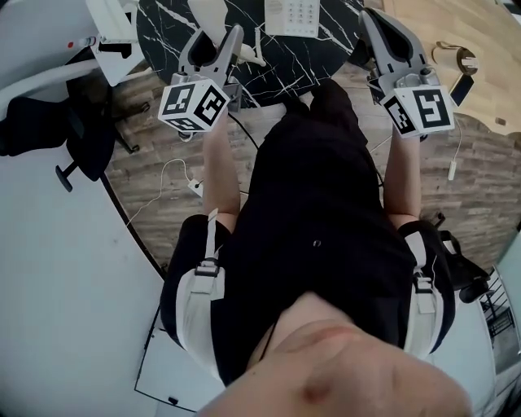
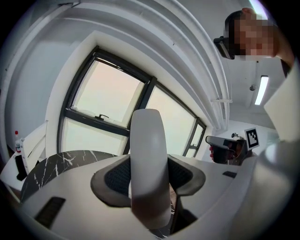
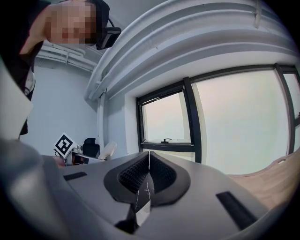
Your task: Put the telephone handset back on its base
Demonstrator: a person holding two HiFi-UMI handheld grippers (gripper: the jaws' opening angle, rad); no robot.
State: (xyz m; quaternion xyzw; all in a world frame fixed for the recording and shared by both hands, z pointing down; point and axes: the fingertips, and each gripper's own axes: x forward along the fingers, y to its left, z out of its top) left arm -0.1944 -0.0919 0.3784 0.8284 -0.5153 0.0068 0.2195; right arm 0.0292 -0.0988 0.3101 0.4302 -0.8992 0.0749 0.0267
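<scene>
White curved plastic telephone handset (image 2: 149, 164) is gripped across its middle by the left gripper (image 1: 213, 49), fingers clamped on both sides. It's in the air over the black marble tabletop (image 1: 163, 28), just left of the white telephone base with the grey keypad (image 1: 291, 15), not seated yet.

Right gripper (image 3: 149, 176): fingers pinched together, nothing between them, hovering right of the base.

Risks, my read:
- The grip is a narrow band on smooth rounded plastic, so the handset could pivot or slip on contact with the cradle.
- Nothing steadies the base, so an off-centre set-down could shove it or leave the handset half on.
- Can't see the cord well enough to rule out a snag.

Count: 1 handset, 1 base, 1 tabletop, 2 grippers.
</scene>
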